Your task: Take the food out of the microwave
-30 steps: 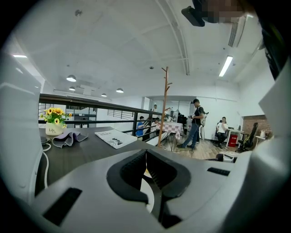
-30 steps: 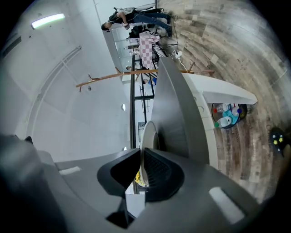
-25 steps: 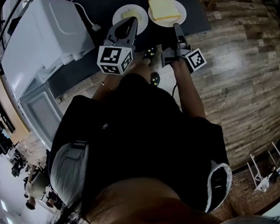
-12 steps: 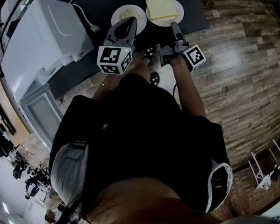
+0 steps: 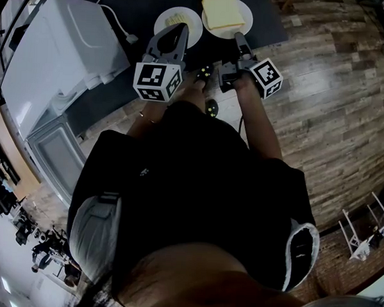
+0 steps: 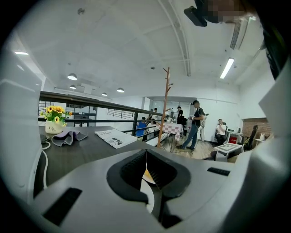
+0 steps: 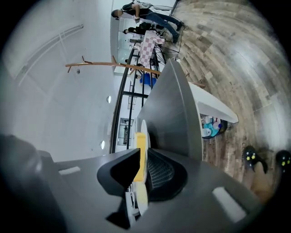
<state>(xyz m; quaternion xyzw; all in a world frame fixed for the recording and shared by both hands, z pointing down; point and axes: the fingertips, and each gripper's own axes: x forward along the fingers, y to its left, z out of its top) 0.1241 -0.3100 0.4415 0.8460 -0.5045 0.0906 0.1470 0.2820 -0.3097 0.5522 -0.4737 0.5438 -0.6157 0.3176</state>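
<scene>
At table (image 5: 139, 6): R hand-held gripper (image 5: 237, 37) (rolled) clamps plate (image 5: 248, 18).

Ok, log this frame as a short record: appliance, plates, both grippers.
appliance: white box-shaped microwave on the dark tabletop
plate one: round white plate with a small yellow piece, on the tabletop
plate two: round white plate with a pale yellow slab, beside plate one
left gripper: fingers shut together, tip over plate one
right gripper: fingers closed on the rim of plate two
</scene>
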